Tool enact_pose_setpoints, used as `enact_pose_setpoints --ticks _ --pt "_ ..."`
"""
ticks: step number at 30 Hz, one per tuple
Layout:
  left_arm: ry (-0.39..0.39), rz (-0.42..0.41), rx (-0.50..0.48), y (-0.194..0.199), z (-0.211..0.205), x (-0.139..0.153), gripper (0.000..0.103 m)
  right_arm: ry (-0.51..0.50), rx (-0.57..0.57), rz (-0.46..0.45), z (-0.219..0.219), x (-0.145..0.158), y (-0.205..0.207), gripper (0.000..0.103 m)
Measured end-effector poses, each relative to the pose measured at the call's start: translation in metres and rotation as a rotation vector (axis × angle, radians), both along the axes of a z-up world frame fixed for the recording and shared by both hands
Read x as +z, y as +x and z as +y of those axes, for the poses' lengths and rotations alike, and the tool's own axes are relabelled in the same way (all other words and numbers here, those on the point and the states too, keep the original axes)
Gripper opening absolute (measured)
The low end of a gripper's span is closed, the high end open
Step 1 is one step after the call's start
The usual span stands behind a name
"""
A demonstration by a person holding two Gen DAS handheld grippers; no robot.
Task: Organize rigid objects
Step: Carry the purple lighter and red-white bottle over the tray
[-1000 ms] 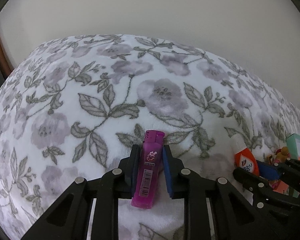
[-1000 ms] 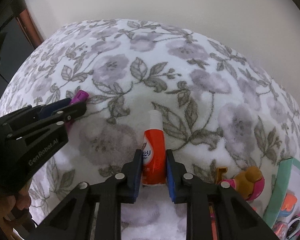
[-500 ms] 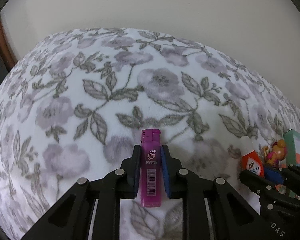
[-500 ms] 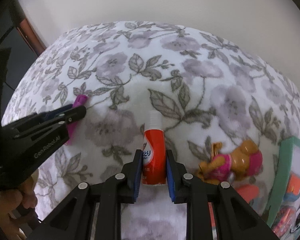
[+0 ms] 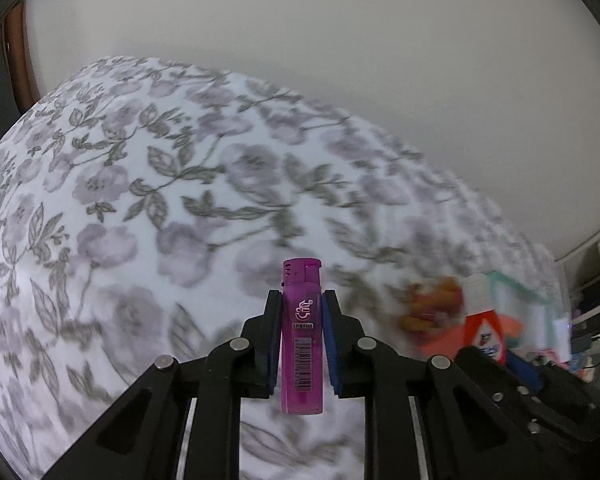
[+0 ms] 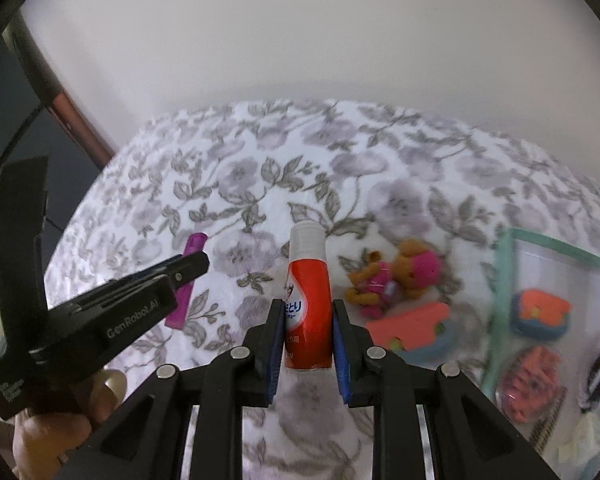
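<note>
A translucent purple plastic lighter (image 5: 302,340) and a red glue bottle with white cap (image 6: 308,300), both upright, lifted above floral bedding.

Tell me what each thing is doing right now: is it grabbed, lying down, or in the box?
purple lighter: clamped in the left gripper, off the blanket.
orange bottle: clamped in the right gripper, white cap on.
teddy bear toy: lying loose on the floral blanket.
orange block toy: lying on the blanket beside the box.
teal-rimmed box: open, small toys inside.
</note>
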State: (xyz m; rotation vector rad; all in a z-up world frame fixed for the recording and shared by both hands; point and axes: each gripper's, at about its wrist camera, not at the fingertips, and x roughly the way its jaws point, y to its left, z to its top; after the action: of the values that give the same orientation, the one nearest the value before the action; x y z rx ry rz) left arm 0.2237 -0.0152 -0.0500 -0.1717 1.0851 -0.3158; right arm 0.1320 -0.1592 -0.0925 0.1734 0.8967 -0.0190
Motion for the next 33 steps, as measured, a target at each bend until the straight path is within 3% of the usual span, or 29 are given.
enact_pose_setpoints --ticks 8,18,23,33 --pt "-0.059 -0.051 -0.048 -0.05 -0.049 0.044 0.02 0.048 -0.081 -0.077 -0.035 0.029 -0.058 0.024" --pt "-0.107 -0.075 -0.105 -0.106 -0.102 0.068 0.02 0.099 -0.208 -0.134 -0.089 0.039 -0.125 0.024" --pt "-0.119 -0.091 -0.136 -0.129 -0.124 0.075 0.02 0.156 -0.242 -0.142 -0.116 0.039 -0.148 0.024" --pt "-0.145 -0.068 -0.211 -0.158 -0.165 0.067 0.02 0.103 -0.39 -0.141 -0.179 0.044 -0.19 0.024"
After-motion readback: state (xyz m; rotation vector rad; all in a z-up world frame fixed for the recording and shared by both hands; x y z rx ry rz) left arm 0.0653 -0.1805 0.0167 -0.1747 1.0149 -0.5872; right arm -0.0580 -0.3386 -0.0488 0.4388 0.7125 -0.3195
